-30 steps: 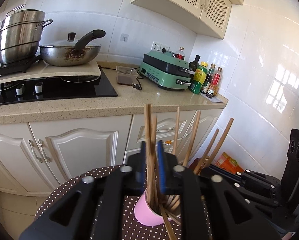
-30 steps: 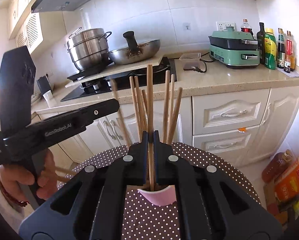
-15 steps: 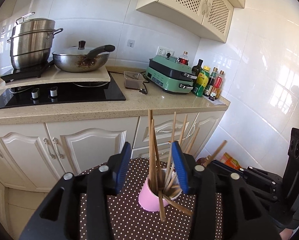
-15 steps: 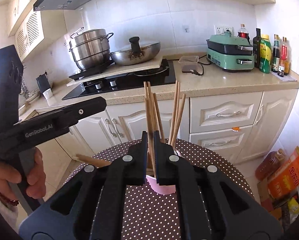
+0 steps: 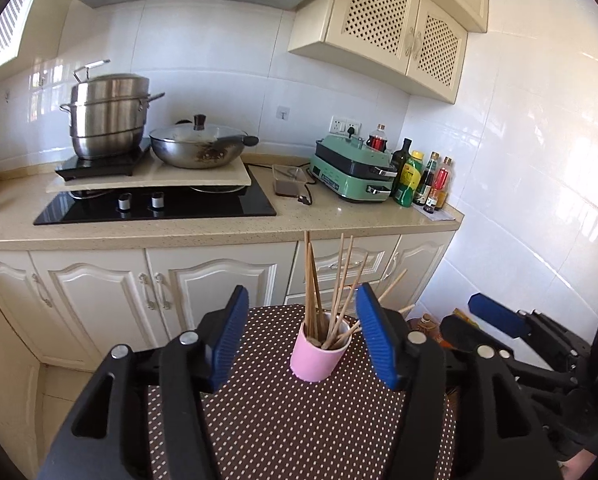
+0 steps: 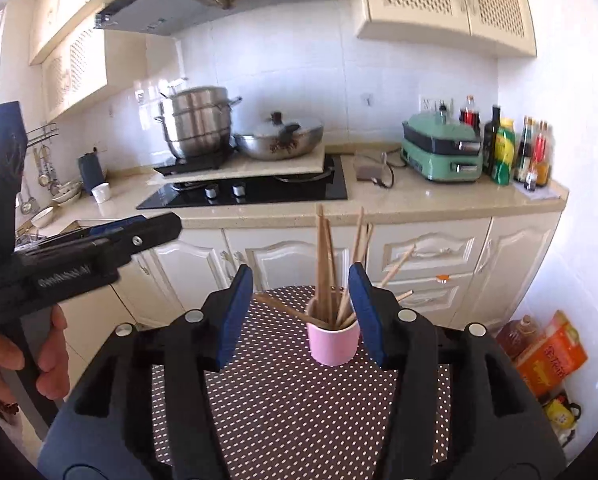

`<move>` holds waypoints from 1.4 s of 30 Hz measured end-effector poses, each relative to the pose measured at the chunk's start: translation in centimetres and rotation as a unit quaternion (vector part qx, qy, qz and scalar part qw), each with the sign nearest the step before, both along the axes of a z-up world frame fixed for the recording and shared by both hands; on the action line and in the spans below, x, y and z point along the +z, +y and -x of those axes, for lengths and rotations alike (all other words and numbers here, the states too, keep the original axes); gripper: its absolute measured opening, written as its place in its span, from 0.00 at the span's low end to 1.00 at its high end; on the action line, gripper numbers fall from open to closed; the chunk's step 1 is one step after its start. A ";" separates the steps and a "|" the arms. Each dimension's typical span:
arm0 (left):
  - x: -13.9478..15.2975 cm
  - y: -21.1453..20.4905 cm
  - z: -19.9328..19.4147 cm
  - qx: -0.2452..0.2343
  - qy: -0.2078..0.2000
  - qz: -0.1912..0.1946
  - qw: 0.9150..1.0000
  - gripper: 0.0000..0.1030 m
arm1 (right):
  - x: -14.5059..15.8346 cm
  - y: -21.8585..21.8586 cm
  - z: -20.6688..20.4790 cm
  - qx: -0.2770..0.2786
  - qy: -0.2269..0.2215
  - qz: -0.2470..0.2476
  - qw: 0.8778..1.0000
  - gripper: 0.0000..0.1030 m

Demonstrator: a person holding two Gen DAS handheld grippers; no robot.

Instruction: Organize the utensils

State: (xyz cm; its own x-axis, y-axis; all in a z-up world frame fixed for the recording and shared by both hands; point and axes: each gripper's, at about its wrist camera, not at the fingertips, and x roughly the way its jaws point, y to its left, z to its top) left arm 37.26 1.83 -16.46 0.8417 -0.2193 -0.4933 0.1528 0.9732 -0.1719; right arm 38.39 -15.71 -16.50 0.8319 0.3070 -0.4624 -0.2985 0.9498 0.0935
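Left gripper (image 5: 303,338) fingers (image 5: 229,336) spread apart, just been opening, gripping nothing. Pink cylindrical cup (image 5: 319,350) stands upright on the brown white-dotted round surface (image 5: 291,432), seen between the blue pads but beyond them. Wooden chopsticks (image 5: 311,280) stand in the cup, fanned out. Right gripper (image 6: 301,312) fingers (image 6: 365,312) likewise released, just been opening, nothing between them.
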 end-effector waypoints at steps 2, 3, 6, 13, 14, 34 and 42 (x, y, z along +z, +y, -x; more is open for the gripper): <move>1.1 0.3 2.1 0.004 -0.009 -0.005 1.000 0.58 | 1.3 0.6 2.1 -0.002 -0.011 0.003 1.000 0.49; 1.7 0.5 3.2 0.005 -0.012 -0.005 1.000 0.60 | 1.9 0.7 3.1 -0.003 -0.016 0.003 1.000 0.51; 3.3 0.8 6.4 0.008 -0.020 -0.010 1.000 0.64 | 3.8 1.3 6.2 -0.008 -0.028 0.004 1.000 0.56; 6.6 0.8 12.2 0.017 -0.037 -0.028 0.999 0.71 | 7.8 2.1 11.5 -0.013 -0.047 -0.001 0.999 0.65; 7.1 0.8 12.9 0.018 -0.038 -0.026 0.999 0.71 | 8.4 2.2 12.1 -0.012 -0.050 0.002 0.999 0.65; 12.2 -3.8 22.5 0.112 -0.085 -0.046 0.989 0.77 | 13.3 -1.3 18.2 0.044 -0.070 0.023 0.996 0.70; 12.9 -6.3 25.5 0.129 -0.094 -0.061 0.985 0.79 | 13.8 -3.5 20.8 0.048 -0.078 0.024 0.996 0.75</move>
